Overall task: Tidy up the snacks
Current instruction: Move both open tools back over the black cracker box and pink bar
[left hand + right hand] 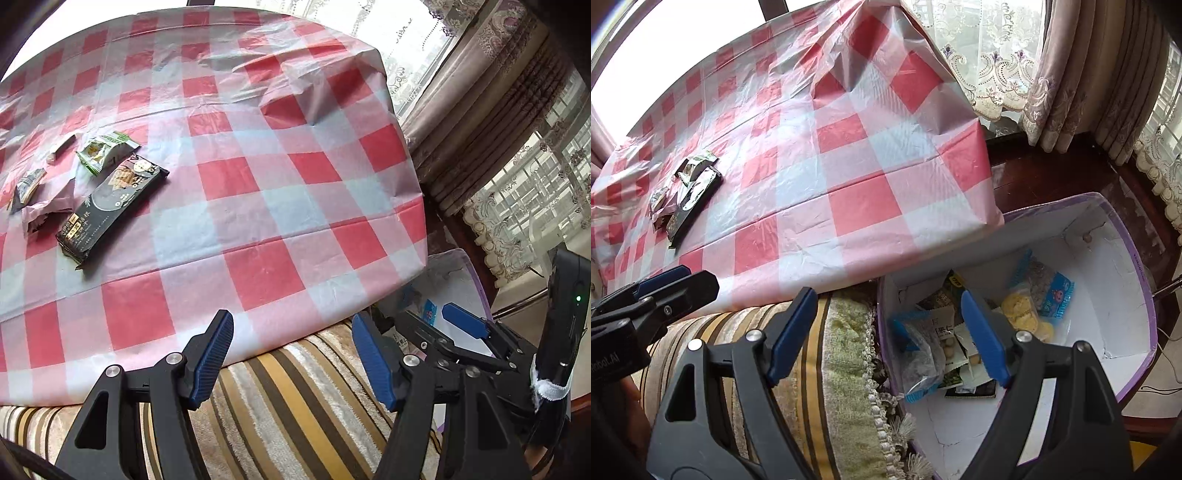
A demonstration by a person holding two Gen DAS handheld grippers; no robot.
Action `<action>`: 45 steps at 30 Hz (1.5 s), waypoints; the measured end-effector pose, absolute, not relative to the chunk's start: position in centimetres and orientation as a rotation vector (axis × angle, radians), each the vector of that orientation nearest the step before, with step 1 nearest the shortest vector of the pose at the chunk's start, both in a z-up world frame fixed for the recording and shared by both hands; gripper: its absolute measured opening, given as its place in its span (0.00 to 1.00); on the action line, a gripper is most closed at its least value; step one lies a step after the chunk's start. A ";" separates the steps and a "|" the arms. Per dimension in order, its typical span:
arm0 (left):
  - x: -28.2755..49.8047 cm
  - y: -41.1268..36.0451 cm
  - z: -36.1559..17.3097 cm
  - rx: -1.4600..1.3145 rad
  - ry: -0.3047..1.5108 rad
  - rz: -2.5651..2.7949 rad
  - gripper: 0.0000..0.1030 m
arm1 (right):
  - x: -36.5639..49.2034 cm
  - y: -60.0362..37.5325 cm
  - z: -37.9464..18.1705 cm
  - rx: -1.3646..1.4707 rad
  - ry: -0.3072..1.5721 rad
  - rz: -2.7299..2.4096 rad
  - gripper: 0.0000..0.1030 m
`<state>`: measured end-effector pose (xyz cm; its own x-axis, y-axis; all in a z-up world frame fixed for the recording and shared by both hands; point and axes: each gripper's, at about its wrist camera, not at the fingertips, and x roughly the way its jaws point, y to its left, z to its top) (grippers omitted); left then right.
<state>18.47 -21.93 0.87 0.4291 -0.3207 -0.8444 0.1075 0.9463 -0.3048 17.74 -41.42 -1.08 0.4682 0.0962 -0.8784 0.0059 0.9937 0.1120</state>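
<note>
Several snack packets lie on the red-and-white checked table [258, 221] at its left: a long black packet [110, 210], a green packet [107, 149], a small white stick [62, 147] and a small dark packet [29, 184]. They also appear in the right wrist view, the black packet [696, 201] nearest. My left gripper [295, 354] is open and empty over the striped cushion at the table's near edge. My right gripper [886, 332] is open and empty above the near wall of a white box with a purple rim [1108, 295], which holds several packets, among them a blue-edged one [1045, 291].
A striped cushion [812, 369] with a fringe fills the gap between table and box. The box [461, 273] sits low, right of the table corner. Curtains [1089, 74] and a dark wooden ledge [1052, 173] stand behind it. The right gripper [439, 317] shows beside the left one.
</note>
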 end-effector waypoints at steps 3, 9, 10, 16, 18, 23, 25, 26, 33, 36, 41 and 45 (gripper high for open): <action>18.3 -19.4 0.9 -0.253 1.077 -0.214 0.65 | 18.1 -39.9 -0.9 0.088 1.087 0.080 0.80; 18.0 -14.9 0.7 -0.319 1.067 -0.127 0.65 | 18.7 -36.9 -0.7 0.042 1.100 0.128 0.81; 18.0 -14.3 0.6 -0.327 1.065 -0.112 0.65 | 18.9 -36.5 -0.7 0.036 1.103 0.133 0.81; 18.1 -10.2 0.4 -0.357 1.043 -0.017 0.65 | 19.9 -33.9 -0.7 0.016 1.107 0.174 0.81; 18.4 -8.5 0.3 -0.359 1.032 0.035 0.65 | 20.3 -32.8 -0.8 0.002 1.110 0.187 0.81; 19.1 -3.8 -0.2 -0.378 1.012 0.152 0.65 | 21.4 -30.0 -0.9 -0.007 1.115 0.227 0.81; 19.5 -2.4 -0.3 -0.377 1.004 0.185 0.65 | 21.8 -28.9 -0.9 -0.006 1.115 0.237 0.81; 19.7 -1.9 -0.3 -0.374 0.998 0.200 0.65 | 22.2 -28.5 -0.9 0.001 1.116 0.245 0.81; 20.9 0.4 -0.4 -0.362 0.977 0.242 0.65 | 23.9 -24.9 -0.9 0.012 1.113 0.282 0.81; 21.3 1.1 -0.7 -0.368 0.978 0.249 0.65 | 24.6 -23.7 -0.9 0.008 1.113 0.291 0.81; 22.1 2.3 -1.1 -0.387 0.974 0.256 0.65 | 25.8 -21.7 -1.4 0.016 1.128 0.301 0.81; 23.2 3.4 -1.2 -0.405 0.962 0.251 0.65 | 26.8 -20.0 -1.8 0.032 1.141 0.302 0.81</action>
